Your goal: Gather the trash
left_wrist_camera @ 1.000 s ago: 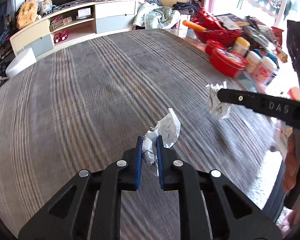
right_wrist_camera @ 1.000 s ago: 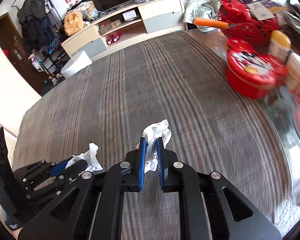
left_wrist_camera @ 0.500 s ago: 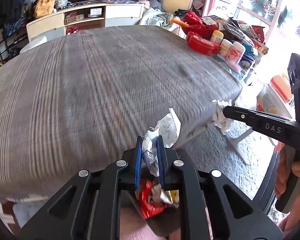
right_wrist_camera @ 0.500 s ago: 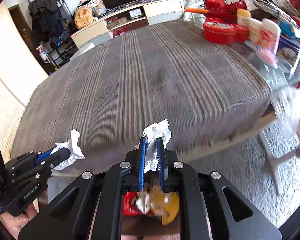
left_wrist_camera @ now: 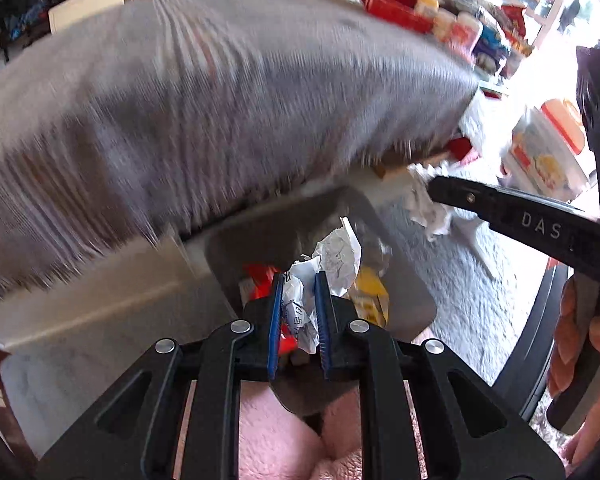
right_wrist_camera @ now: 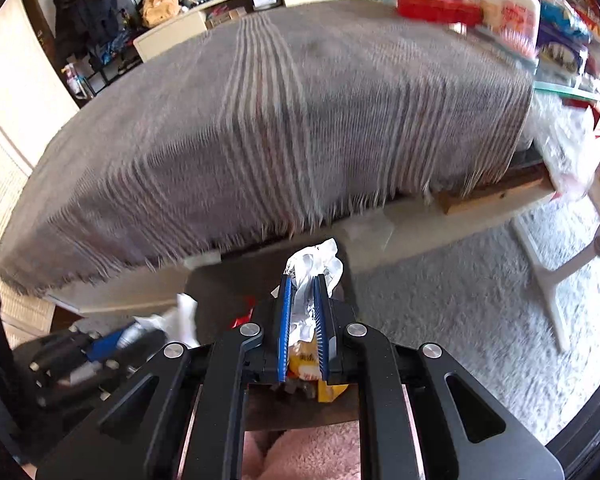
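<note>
While both grippers (left_wrist_camera: 298,312) (right_wrist_camera: 302,312) are staying clamped on light, soft crumpled paper wads (left_wrist_camera: 332,258) (right_wrist_camera: 314,270), we are judging mid-wad holds secure.

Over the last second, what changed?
Both grippers came off the striped tablecloth and down over the grey bin beside the table. Unchanged: left gripper grips its crumpled paper; right gripper grips its paper wad.

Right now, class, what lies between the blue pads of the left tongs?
A crumpled white paper wad, pinched between the pads, above the trash bin. The left wrist view shows it.
</note>
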Action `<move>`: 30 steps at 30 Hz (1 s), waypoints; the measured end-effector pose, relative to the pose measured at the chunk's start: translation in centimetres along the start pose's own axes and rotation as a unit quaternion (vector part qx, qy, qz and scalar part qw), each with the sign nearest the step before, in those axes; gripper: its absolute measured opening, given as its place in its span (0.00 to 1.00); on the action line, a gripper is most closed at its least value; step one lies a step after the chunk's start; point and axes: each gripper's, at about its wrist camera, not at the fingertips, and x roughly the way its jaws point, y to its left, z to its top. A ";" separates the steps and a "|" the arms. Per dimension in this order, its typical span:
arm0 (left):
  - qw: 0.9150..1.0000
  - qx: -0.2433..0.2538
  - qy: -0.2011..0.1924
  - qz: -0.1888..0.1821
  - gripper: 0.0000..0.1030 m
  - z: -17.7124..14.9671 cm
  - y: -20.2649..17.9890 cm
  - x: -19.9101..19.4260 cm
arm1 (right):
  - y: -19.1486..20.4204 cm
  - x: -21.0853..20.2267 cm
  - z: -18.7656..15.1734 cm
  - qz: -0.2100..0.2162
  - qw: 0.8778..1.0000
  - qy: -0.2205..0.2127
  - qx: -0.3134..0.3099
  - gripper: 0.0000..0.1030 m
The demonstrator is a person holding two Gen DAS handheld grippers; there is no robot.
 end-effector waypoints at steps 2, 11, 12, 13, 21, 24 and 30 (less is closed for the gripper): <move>1.000 0.000 0.012 -0.001 0.14 -0.7 -0.3 1.4 | -0.2 1.2 -0.9 0.002 1.000 0.013 0.010 0.12; 0.998 -0.021 0.054 -0.015 0.16 -2.3 0.0 5.9 | -0.9 4.7 -2.0 0.021 0.997 0.054 0.049 0.15; 0.998 -0.021 0.055 -0.016 0.17 -2.3 0.0 5.9 | -0.8 4.8 -2.0 0.024 0.997 0.055 0.050 0.15; 0.998 -0.022 0.057 -0.017 0.18 -2.3 0.2 5.9 | -0.7 5.0 -1.8 0.028 0.997 0.058 0.052 0.15; 0.998 -0.032 0.042 -0.024 0.57 -2.0 0.9 4.7 | -0.1 4.4 -0.9 0.029 0.997 0.050 0.050 0.39; 0.999 -0.029 0.034 -0.019 0.64 -2.0 1.0 3.7 | 0.1 3.8 -0.8 0.029 0.997 0.047 0.049 0.45; 1.000 -0.018 -0.015 0.017 0.86 -1.8 1.4 -0.6 | -0.1 0.0 -0.1 0.018 0.998 0.008 0.055 0.91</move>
